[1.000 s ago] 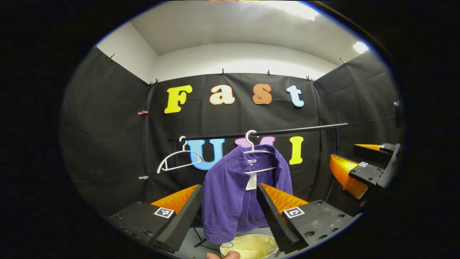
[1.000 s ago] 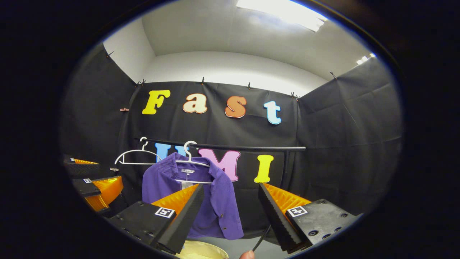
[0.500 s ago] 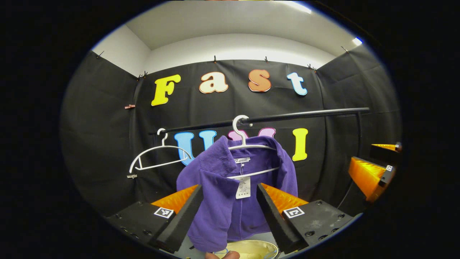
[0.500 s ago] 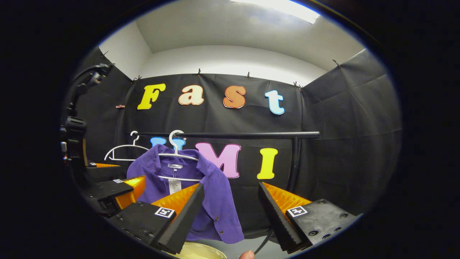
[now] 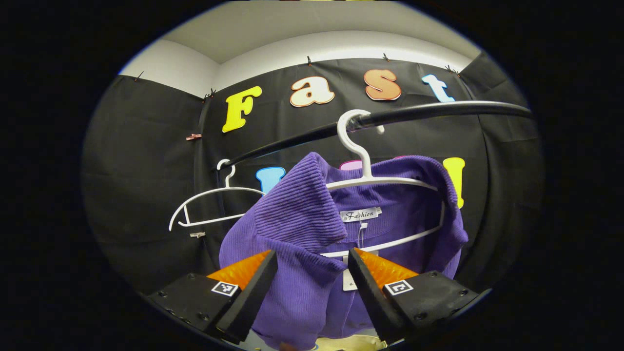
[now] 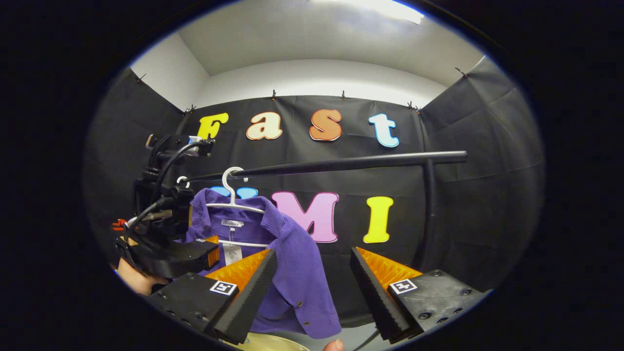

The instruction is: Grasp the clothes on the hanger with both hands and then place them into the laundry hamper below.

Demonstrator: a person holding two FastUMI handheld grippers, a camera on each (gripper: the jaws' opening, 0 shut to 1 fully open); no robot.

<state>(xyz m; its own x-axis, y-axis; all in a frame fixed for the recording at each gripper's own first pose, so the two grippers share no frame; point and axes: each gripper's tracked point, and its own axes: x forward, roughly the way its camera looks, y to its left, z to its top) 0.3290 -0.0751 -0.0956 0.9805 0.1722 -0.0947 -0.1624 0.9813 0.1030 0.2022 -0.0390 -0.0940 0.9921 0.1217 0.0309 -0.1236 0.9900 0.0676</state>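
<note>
Left claw (image 5: 312,263) is spread wide, its fingers either side of the shirt's (image 5: 302,229) front just below the collar; whether they touch the cloth I cannot tell. Right claw (image 6: 312,265) is spread wide too, holding nothing, with the shirt's (image 6: 292,263) shoulder and sleeve behind my left finger and bare wall behind the gap. From my right gripper view I see the left claw (image 6: 207,251) close against the shirt's far shoulder. The shirt hangs on a white hanger (image 5: 363,161) hooked over the black rail (image 5: 419,112). An empty hanger (image 5: 209,209) hangs farther along it. Below the hem shows the hamper's (image 6: 273,343) pale rim.
</note>
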